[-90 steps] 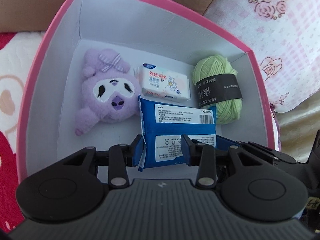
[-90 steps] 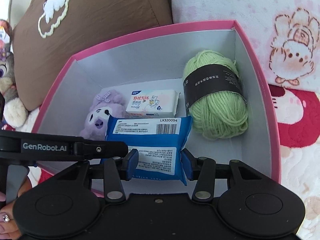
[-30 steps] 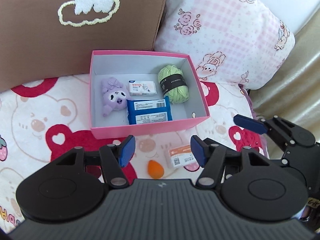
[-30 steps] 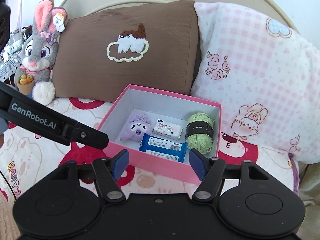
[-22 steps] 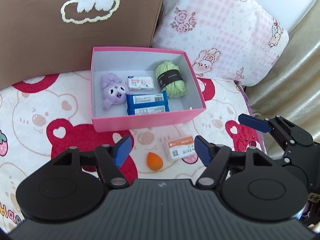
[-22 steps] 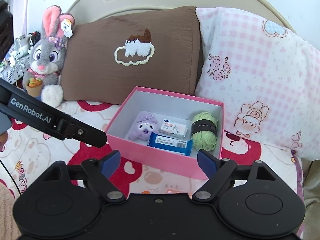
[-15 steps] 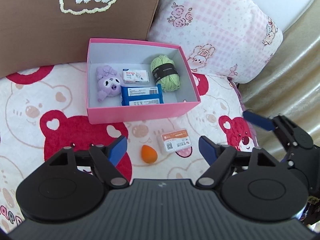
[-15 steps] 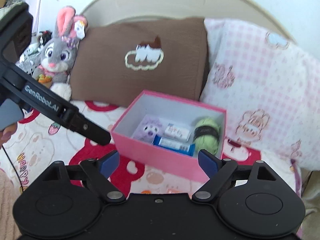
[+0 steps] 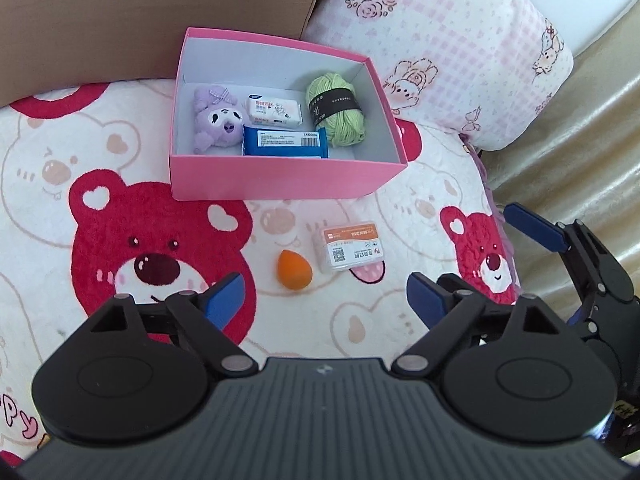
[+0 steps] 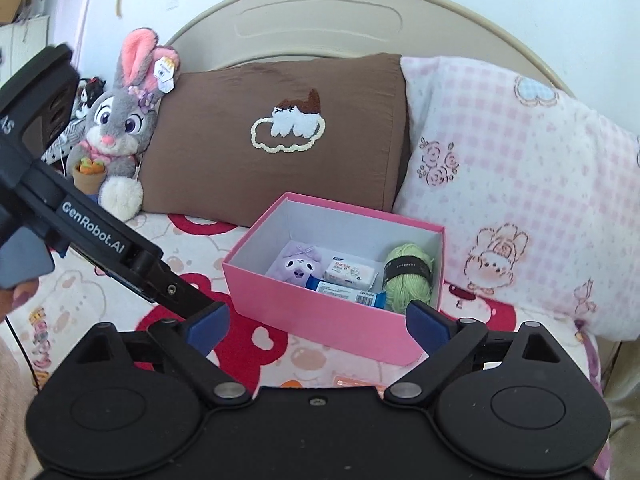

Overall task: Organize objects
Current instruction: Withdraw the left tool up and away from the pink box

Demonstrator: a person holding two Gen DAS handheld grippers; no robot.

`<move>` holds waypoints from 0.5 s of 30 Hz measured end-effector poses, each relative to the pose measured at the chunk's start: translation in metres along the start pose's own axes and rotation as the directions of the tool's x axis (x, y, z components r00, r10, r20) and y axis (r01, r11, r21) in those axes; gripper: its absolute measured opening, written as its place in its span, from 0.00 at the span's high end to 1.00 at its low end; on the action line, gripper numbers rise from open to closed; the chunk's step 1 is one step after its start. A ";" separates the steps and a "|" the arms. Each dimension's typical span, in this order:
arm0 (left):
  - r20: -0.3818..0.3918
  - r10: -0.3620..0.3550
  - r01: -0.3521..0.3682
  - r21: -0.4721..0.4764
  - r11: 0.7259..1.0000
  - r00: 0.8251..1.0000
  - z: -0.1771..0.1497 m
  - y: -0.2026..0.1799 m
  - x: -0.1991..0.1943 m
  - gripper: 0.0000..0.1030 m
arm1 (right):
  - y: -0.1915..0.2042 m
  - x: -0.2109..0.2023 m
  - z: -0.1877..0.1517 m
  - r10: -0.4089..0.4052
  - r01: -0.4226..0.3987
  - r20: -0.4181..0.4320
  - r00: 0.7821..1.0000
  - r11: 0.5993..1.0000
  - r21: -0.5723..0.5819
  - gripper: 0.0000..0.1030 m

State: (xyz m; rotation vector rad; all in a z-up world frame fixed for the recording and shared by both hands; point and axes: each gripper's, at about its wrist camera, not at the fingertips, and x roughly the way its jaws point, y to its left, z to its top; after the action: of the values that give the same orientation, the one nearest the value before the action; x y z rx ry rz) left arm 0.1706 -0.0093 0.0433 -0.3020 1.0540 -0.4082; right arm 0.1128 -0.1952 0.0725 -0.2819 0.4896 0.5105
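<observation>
A pink box point(image 9: 280, 180) point(image 10: 320, 320) on the bed holds a purple plush point(image 9: 214, 120), a white tissue pack point(image 9: 274, 110), a blue wipes pack point(image 9: 285, 142) and a green yarn ball point(image 9: 336, 110). An orange egg-shaped sponge point(image 9: 294, 270) and a small orange-and-white card box point(image 9: 351, 246) lie on the blanket in front of the pink box. My left gripper point(image 9: 326, 300) is open and empty, just short of the sponge. My right gripper point(image 10: 316, 324) is open and empty, held back from the box; it also shows in the left wrist view point(image 9: 560, 248).
A brown pillow point(image 10: 280, 140) and a pink checked pillow point(image 10: 520, 200) stand behind the box. A grey bunny plush point(image 10: 116, 132) sits at the far left by the headboard. The bed's right edge point(image 9: 560, 140) drops off beside the checked pillow.
Both grippers let go of the blue wipes pack in the box, opened wide and pulled back. The sponge and card box came into the left wrist view.
</observation>
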 end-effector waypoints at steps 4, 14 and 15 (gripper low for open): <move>0.007 0.030 -0.030 -0.018 0.999 1.000 -0.008 0.004 0.010 0.14 | 0.005 0.012 -0.013 0.053 -0.053 0.003 0.999 0.998 -0.034 0.06; 0.067 0.055 -0.056 0.001 0.998 0.996 -0.023 0.025 0.038 0.14 | -0.019 0.050 -0.048 0.175 -0.161 -0.069 0.982 0.972 0.172 0.06; 0.071 0.064 -0.064 0.002 0.998 0.995 -0.024 0.026 0.041 0.15 | -0.020 0.054 -0.053 0.178 -0.161 -0.083 0.981 0.971 0.176 0.06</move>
State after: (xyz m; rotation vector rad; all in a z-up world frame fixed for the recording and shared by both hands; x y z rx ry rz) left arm 0.1722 -0.0062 -0.0111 -0.2762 0.9912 -0.3395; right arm 0.1450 -0.2105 0.0027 -0.1029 0.6530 0.6201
